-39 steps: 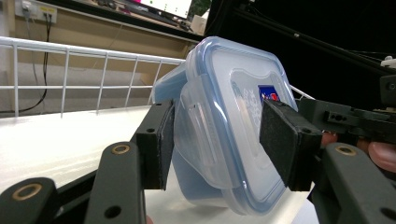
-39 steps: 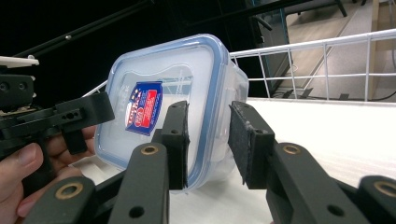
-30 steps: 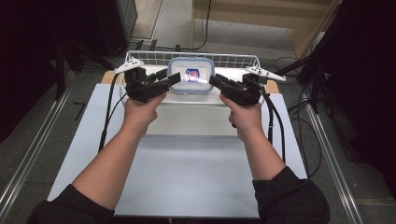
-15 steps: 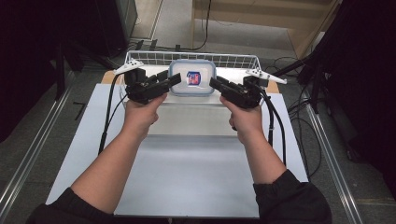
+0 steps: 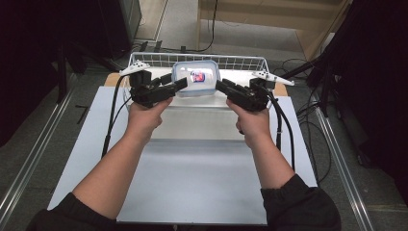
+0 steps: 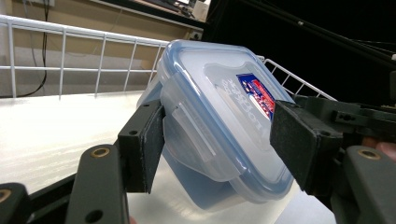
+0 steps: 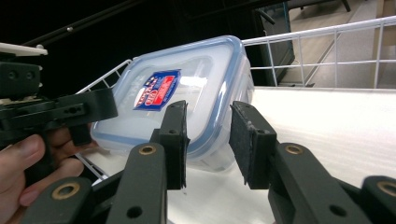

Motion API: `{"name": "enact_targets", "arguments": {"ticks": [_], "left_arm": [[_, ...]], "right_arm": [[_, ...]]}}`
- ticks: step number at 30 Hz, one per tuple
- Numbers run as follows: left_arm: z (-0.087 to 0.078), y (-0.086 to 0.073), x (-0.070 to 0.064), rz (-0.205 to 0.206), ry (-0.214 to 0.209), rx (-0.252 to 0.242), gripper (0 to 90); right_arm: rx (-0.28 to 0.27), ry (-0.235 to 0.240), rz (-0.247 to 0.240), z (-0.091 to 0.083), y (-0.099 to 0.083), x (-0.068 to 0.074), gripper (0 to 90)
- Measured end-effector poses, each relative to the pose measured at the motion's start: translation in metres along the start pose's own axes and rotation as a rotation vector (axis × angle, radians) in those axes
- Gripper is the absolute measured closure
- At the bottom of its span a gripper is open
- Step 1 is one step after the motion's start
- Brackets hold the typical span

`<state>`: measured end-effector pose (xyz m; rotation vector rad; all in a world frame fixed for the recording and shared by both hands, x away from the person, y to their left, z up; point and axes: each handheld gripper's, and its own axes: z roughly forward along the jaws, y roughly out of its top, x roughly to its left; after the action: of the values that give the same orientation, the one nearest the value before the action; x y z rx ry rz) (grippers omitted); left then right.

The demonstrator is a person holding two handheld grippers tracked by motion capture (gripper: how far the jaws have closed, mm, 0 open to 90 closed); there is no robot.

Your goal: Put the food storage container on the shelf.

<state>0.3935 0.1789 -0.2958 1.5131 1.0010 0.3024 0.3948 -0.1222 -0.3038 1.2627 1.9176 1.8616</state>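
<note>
A clear plastic container [image 5: 195, 79] with a blue-rimmed lid and a red and blue label stands tilted on one edge inside a white wire basket [image 5: 240, 61]. Its lid faces the person. My left gripper [image 5: 179, 84] reaches in from the left. In the left gripper view its jaws [image 6: 219, 144] stand wide, one pad on the container [image 6: 219, 116] side latch and the other against the lid. My right gripper [image 5: 220, 86] comes in from the right. Its jaws [image 7: 208, 140] are a narrow gap apart just in front of the container [image 7: 187, 88] rim, with nothing pinched between them.
The basket's wire walls [image 6: 70, 35] rise behind and beside the container, and its white floor [image 7: 336, 135] is bare on the right. A white table top [image 5: 192, 183] stretches toward the person. Cables [image 5: 284, 130] trail off both grippers, and metal rails [image 5: 29, 159] line the floor.
The container has settled slightly lower and less steeply tilted than a second ago. Both grippers have kept their places at its two sides.
</note>
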Motion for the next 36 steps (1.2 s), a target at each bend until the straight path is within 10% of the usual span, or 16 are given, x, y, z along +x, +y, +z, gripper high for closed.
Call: {"name": "enact_targets", "arguments": {"ticks": [19, 24, 29, 36], "left_arm": [[-0.009, -0.002, -0.002, 0.026, 0.039, -0.036, 33.8], [-0.024, -0.006, -0.01, 0.085, 0.069, -0.064, 47.3], [-0.034, -0.017, -0.023, 0.157, 0.045, -0.065, 80.8], [-0.029, -0.03, -0.037, 0.202, 0.003, -0.053, 90.0]], "right_arm": [[0.002, -0.006, -0.035, -0.008, -0.004, 0.007, 71.7], [-0.003, -0.023, -0.05, -0.012, -0.003, 0.006, 76.6], [-0.007, -0.032, -0.075, -0.013, -0.005, 0.008, 86.6], [0.001, -0.033, -0.08, -0.013, -0.006, 0.011, 87.1]]}}
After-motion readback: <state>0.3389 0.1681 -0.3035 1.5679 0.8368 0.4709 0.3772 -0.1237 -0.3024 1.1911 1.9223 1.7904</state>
